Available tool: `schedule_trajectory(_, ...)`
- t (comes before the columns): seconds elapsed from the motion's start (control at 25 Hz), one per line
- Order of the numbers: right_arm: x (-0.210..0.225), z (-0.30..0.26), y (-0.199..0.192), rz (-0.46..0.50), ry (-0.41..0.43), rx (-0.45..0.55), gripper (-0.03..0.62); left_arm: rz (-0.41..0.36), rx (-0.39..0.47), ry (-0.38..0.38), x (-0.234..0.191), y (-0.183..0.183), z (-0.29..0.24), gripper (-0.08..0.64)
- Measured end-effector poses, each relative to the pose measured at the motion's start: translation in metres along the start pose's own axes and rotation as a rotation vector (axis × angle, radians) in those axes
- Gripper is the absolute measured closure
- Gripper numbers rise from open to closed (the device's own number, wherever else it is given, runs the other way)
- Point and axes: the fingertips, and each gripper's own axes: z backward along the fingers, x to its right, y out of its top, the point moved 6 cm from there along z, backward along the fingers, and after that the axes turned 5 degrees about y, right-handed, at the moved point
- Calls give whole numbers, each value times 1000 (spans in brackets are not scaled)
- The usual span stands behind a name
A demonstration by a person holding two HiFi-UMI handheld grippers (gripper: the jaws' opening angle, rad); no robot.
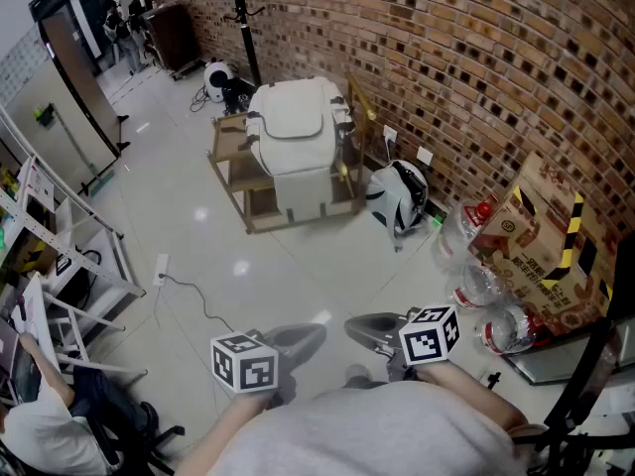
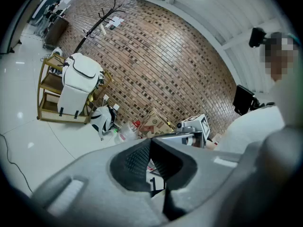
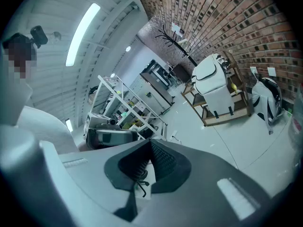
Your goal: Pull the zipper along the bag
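Note:
A white bag [image 1: 296, 127] sits on a wooden cart [image 1: 234, 180] by the brick wall, far across the floor from both grippers. It also shows small in the left gripper view [image 2: 78, 77] and the right gripper view [image 3: 213, 77]. The zipper is too small to make out. My left gripper [image 1: 317, 332] and right gripper [image 1: 351, 324] are held close to my body, tips pointing at each other. Both are shut with nothing between the jaws, as seen in the left gripper view [image 2: 150, 141] and the right gripper view [image 3: 150, 143].
A black-and-white bag [image 1: 397, 194] lies on the floor right of the cart. Plastic bottles [image 1: 474, 266] and cardboard boxes [image 1: 541, 236] stand along the wall at right. A metal rack [image 1: 60, 236] and a seated person [image 1: 40, 410] are at left. A coat stand [image 1: 238, 18] rises behind the cart.

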Motion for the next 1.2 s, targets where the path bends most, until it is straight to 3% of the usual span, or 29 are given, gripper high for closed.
schedule_trajectory(0.4, 38, 40, 56, 34, 38, 22, 595, -35, 25, 20, 9, 53, -57, 560)
schedule_trajectory(0.76, 46, 46, 85, 93, 69, 34, 597, -90, 35, 59, 11, 73, -71, 560)
schedule_trajectory(1.2, 78, 12, 115, 127, 53, -18, 595, -49, 77, 38, -41, 92, -82, 560)
